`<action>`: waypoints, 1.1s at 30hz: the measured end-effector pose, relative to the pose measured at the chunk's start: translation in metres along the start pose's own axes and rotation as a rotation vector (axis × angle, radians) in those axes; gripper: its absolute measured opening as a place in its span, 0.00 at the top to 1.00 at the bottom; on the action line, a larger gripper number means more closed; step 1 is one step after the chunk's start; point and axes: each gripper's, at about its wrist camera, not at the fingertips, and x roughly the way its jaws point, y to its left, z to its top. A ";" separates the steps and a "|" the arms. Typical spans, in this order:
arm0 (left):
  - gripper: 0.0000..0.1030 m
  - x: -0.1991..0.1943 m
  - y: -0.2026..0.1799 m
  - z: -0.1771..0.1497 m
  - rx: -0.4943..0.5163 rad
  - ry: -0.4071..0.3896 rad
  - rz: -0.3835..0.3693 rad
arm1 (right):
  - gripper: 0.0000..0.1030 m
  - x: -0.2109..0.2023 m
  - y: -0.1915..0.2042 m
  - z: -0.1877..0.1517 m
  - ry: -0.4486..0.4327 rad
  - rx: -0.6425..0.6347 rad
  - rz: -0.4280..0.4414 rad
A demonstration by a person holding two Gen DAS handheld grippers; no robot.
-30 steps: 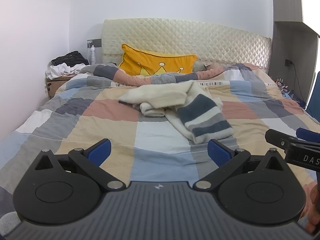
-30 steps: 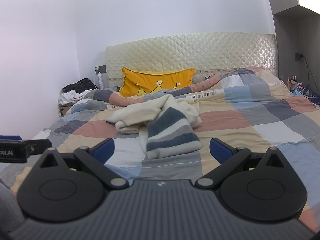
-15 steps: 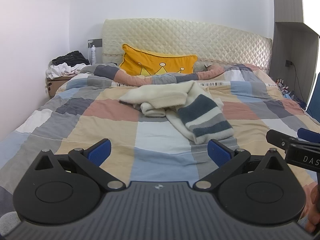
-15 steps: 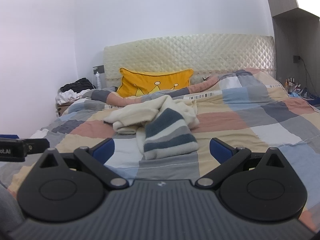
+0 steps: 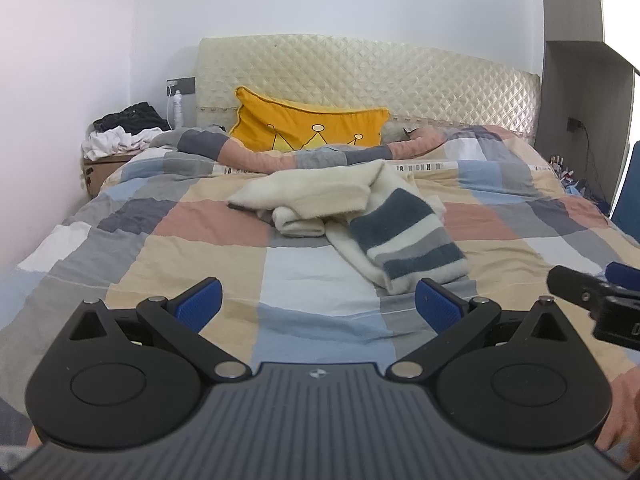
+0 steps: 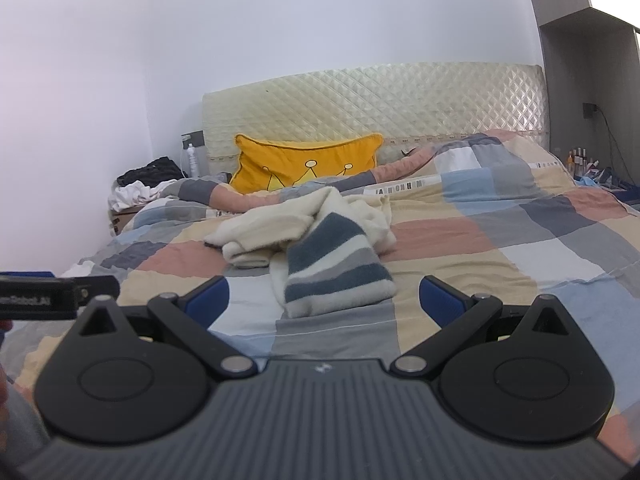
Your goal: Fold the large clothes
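Note:
A cream sweater with dark blue and grey stripes (image 5: 360, 216) (image 6: 320, 248) lies crumpled in the middle of the bed, one striped sleeve pointing towards me. My left gripper (image 5: 318, 304) is open above the near part of the checked duvet (image 5: 208, 264), short of the sweater and holding nothing. My right gripper (image 6: 324, 300) is open too, just in front of the striped sleeve's end, without touching it. Each gripper's body shows at the edge of the other's view: the right one (image 5: 592, 300), the left one (image 6: 52, 292).
A yellow cushion with a crown print (image 5: 308, 128) leans on the quilted headboard (image 5: 400, 80). A nightstand at the back left holds piled clothes (image 5: 124, 128) and a bottle (image 5: 177, 108). Small bottles (image 6: 580, 160) stand at the right by a grey cabinet (image 5: 576, 100).
Both grippers have edged slightly forward towards the sweater and stay open. In the right wrist view the sweater has shifted a little left. The sweater itself has not moved.

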 end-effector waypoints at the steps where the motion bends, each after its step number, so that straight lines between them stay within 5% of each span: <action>1: 0.00 0.004 0.000 0.000 0.005 -0.002 -0.001 | 0.00 0.000 0.000 0.000 0.001 0.002 0.001; 22: 0.00 0.157 0.034 0.024 -0.006 0.080 -0.028 | 0.00 0.057 0.004 0.000 0.065 -0.037 -0.024; 33: 0.00 0.224 0.056 0.017 -0.090 0.150 -0.035 | 0.00 0.098 0.001 0.001 0.107 -0.025 -0.016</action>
